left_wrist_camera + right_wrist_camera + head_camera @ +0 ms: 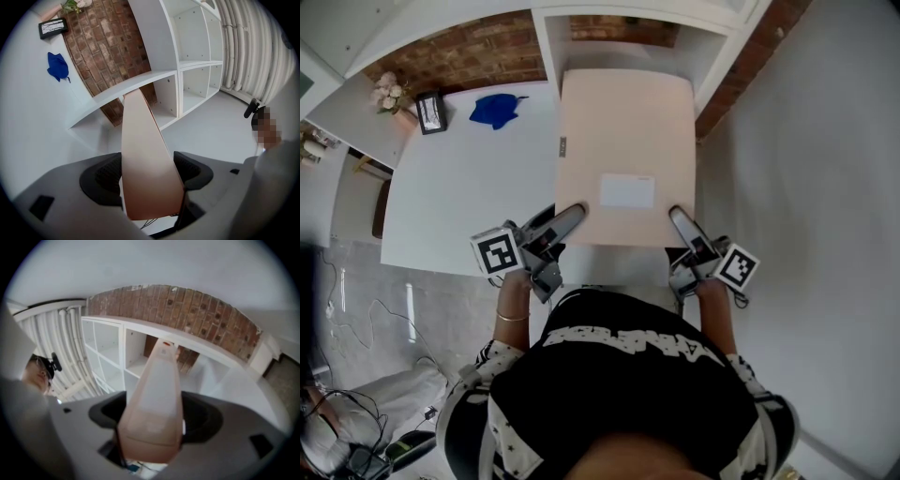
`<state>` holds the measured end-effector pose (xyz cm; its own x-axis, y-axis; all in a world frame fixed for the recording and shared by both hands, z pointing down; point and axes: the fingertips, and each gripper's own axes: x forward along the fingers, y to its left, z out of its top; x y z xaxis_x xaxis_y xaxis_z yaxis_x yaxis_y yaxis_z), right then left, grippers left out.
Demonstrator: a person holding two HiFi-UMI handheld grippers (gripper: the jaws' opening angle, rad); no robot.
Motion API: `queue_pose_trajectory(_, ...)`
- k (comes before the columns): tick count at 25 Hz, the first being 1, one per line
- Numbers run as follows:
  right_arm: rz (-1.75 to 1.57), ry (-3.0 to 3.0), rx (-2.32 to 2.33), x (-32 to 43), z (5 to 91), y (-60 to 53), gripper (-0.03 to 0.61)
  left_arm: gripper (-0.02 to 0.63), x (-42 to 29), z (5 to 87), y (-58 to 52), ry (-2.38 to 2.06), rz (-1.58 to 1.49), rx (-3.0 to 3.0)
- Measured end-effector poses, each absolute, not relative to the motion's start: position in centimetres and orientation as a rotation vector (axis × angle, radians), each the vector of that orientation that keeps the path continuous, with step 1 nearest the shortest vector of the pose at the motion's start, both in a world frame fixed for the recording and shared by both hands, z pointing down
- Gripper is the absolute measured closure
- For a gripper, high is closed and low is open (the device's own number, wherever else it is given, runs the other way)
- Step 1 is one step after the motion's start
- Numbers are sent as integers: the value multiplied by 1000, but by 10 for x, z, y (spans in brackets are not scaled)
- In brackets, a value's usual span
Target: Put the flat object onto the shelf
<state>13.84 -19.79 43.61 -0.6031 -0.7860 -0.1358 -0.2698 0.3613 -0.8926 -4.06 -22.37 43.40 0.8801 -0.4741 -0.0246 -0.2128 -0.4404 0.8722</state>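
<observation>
One flat object [623, 141], beige, one white label [627, 190] on its top face, is held off any surface and roughly level, right of the desk's [469, 206] right edge. Two grippers are in use. The left hand-held gripper [572, 217] pinches the near-left corner; in the left gripper view the sheet sits edge-on between the pads with both sides meeting it. The right hand-held gripper [680, 220] pinches the near-right corner the same way. Key relation: the object's long axis runs straight away from both grippers toward the shelf [548, 37], near edge at the person, far edge at the front of an open compartment. I cannot tell whether it is already past the compartment's front edge. Neither gripper is nearer the shelf; both sit level at the near edge. Judgement: the next move is a push forward along that axis, keeping the sheet clear of the upright divider. On the desk's far edge: one blue cloth [495, 110], one framed picture [430, 112], one bunch of flowers [389, 91].
</observation>
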Motion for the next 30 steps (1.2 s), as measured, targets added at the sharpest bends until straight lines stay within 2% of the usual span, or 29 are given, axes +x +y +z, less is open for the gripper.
queue_pose_trajectory(19,-1145,2160,-802,146,419,-205,206,265,-37,427,-239,-521,-363,1935)
queue_pose_trajectory(30,-990,2358,-922,144,410,-172,206,265,-40,417,-234,-505,-397,1890)
